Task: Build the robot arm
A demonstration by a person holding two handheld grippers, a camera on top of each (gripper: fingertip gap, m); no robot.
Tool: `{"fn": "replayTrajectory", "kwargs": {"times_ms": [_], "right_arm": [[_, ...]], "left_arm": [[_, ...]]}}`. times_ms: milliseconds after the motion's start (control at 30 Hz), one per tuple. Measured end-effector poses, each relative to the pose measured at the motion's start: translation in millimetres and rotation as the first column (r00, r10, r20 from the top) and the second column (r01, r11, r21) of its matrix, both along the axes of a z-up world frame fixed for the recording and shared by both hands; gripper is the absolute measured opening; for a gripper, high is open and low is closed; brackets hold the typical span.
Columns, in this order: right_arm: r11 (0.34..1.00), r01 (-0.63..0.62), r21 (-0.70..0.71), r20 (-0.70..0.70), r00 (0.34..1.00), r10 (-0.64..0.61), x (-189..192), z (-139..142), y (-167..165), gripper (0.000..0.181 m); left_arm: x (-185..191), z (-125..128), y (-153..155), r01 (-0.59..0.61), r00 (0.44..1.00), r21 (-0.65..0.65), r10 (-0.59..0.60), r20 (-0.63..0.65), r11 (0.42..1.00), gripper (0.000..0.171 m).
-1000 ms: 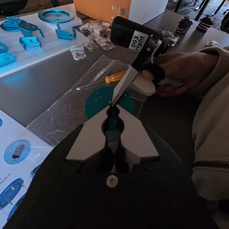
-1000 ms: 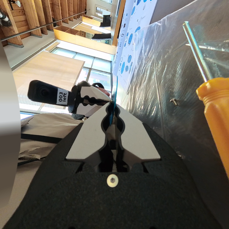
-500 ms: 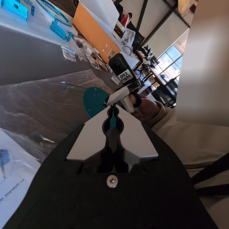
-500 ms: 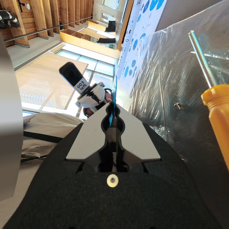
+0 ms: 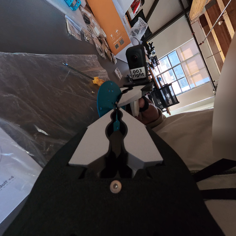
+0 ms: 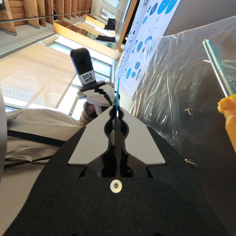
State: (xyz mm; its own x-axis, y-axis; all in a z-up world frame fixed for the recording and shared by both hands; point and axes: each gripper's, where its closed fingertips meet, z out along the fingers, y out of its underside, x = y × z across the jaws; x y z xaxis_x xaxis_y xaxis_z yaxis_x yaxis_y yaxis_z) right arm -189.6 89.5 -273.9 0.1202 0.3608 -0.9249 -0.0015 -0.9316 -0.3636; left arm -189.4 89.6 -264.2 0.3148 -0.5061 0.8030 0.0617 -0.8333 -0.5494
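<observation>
We find the left gripper (image 5: 116,110) closed down to a thin gap, with the edge of the blue perforated disc (image 5: 106,98) pinched between its pale fingers. The right gripper (image 6: 115,107) is likewise all but closed, and the same disc runs edge-on through its jaws. The disc is thus held clear of the table (image 5: 31,31) by both tools, tilted steeply, with the two sets of tips meeting near one rim hole. A small dark fastener-like piece (image 5: 116,103) sits at that meeting point; we cannot tell which gripper, if either, bears on it, nor whether it is seated in the hole.

A crinkled clear plastic sheet (image 5: 44,89) lies on the table beneath. On it lie a screwdriver (image 5: 97,81) with an orange handle, just beside the disc, and loose screws (image 6: 188,111), near but apart from it. Farther back are small bags of hardware (image 5: 86,33), an orange box (image 5: 108,23) and a blue bracket (image 5: 72,3). A printed sheet with blue diagrams (image 6: 144,38) lies beyond the plastic.

The person's hand (image 5: 146,111) grips the right tool's handle. The screwdriver handle crowds the right gripper's side.
</observation>
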Motion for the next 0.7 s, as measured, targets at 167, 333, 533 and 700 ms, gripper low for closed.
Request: {"fn": "replayTrajectory", "kwargs": {"times_ms": [167, 333, 533, 700], "right_arm": [[1.0, -0.007, -0.014, 0.013, 1.0, 0.007, -1, -3, -2, 0.003], [0.999, -0.005, -0.033, 0.008, 1.0, 0.005, -1, -4, -3, 0.003], [0.999, 0.0, -0.05, 0.013, 1.0, 0.001, 0, -7, -2, 0.003], [0.998, -0.007, -0.058, 0.018, 1.0, 0.008, -1, -9, -3, 0.003]], "left_arm": [[0, -5, -2, 0.04, 0.998, -0.056, -0.043, -0.055, 0.998, 0.0], [-1, -6, -2, 0.054, 0.994, -0.068, -0.061, -0.095, 0.996, 0.001], [-2, -9, 1, 0.047, 0.977, -0.001, -0.046, -0.207, 0.999, 0.001], [-2, -12, -1, 0.069, 0.949, 0.076, -0.042, -0.312, 0.995, 0.002]]}}
